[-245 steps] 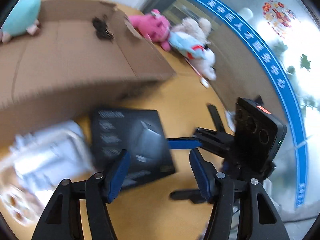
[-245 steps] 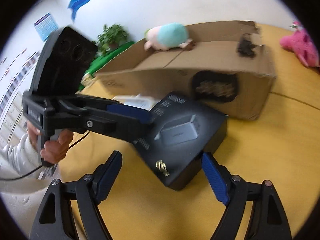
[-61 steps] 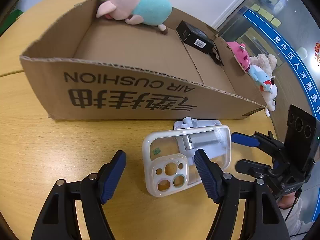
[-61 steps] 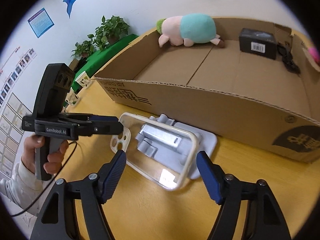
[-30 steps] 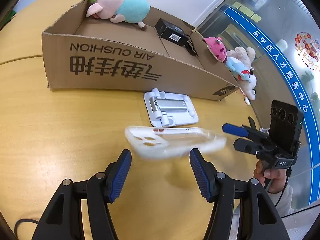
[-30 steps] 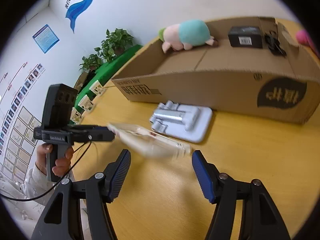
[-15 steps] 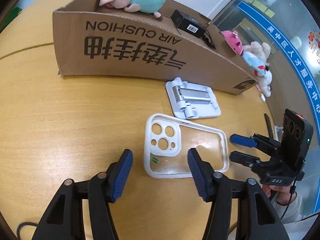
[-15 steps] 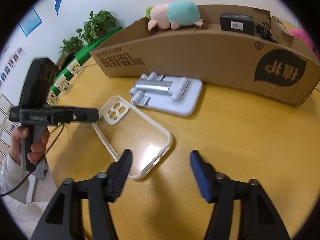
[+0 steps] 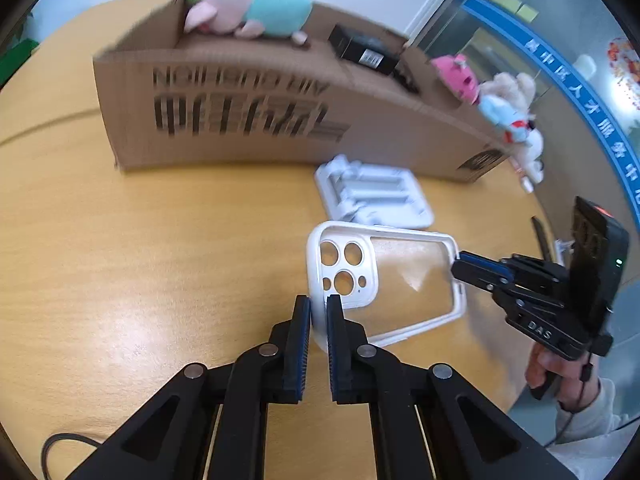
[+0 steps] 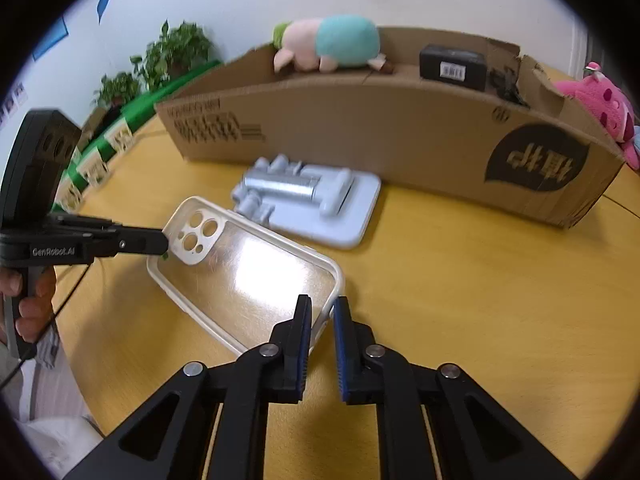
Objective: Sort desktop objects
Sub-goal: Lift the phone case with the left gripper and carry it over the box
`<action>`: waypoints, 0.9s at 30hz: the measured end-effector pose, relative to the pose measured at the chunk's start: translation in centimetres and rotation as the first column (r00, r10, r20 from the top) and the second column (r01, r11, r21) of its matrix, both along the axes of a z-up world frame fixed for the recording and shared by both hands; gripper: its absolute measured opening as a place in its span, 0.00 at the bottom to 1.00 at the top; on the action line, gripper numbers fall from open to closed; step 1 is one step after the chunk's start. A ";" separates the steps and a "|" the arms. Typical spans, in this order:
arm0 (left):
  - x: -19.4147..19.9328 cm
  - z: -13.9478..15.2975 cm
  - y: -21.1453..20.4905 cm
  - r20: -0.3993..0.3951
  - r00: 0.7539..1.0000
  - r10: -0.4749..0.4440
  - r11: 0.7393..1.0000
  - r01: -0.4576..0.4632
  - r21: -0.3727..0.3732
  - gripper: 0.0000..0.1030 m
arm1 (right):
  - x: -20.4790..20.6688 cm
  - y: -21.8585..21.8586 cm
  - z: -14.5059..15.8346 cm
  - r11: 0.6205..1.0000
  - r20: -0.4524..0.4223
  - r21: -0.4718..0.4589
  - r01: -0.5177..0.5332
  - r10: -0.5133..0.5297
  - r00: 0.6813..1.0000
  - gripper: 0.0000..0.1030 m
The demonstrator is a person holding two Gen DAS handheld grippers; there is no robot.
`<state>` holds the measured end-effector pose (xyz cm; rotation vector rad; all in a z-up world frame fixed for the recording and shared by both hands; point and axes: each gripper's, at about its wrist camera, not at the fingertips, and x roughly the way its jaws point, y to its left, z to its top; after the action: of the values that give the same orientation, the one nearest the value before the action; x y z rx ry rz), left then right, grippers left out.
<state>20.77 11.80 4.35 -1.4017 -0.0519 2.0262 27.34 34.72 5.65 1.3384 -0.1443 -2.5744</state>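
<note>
Beyond the left claw [image 9: 318, 306], the print on the cardboard box [image 9: 248, 120] is motion-smeared and we cannot read it. The phone stand [image 9: 374, 196] ahead is blurred too. Where that claw's pads meet the phone case [image 9: 400, 280], its rim is hidden. The picture's edge crops the person's sleeve [image 9: 588, 432].

Phone case [image 9: 404, 280] lies on the table [image 9: 140, 272] in front of the cardboard box [image 9: 248, 120], with the phone stand [image 9: 372, 196] between case and box, just beside the case. Inside the box: plush pig [image 10: 332, 46] at one end, small boxed item [image 10: 452, 66] further along. Beyond the box's other end, more plush toys [image 9: 504, 116] sit on the table.
</note>
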 end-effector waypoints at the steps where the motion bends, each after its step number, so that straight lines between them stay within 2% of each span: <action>1: 0.0 0.8 -0.1 -0.017 1.000 -0.002 1.000 0.002 0.013 0.05 | 0.0 0.0 0.4 1.000 -0.014 -0.005 0.001 -0.001 1.000 0.09; 8: -2.5 8.0 -0.2 -0.191 0.982 -0.002 0.996 0.018 0.084 0.05 | -3.1 0.6 6.2 0.999 -0.156 0.028 -0.016 0.020 0.987 0.09; 15: -7.7 13.4 0.5 -0.315 0.949 0.023 0.998 -0.003 0.064 0.05 | -8.2 0.5 13.3 0.996 -0.326 0.073 -0.040 0.062 0.943 0.09; 18: -10.3 14.7 0.8 -0.342 0.939 0.037 0.998 -0.020 0.056 0.05 | -11.1 0.5 15.4 0.995 -0.362 0.079 -0.052 0.077 0.929 0.09; 23: -16.1 16.1 1.7 -0.365 0.930 0.041 0.999 -0.051 -0.019 0.05 | -16.7 0.5 17.0 0.994 -0.345 0.071 -0.085 0.104 0.933 0.10; 27: -20.2 15.9 2.2 -0.372 0.927 0.046 0.995 -0.076 -0.067 0.05 | -22.4 0.5 15.7 0.990 -0.231 0.039 -0.134 0.140 0.963 0.10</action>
<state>0.61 14.00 20.27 -1.0510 0.1536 2.3349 4.98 35.22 21.34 1.0035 0.0190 -2.5959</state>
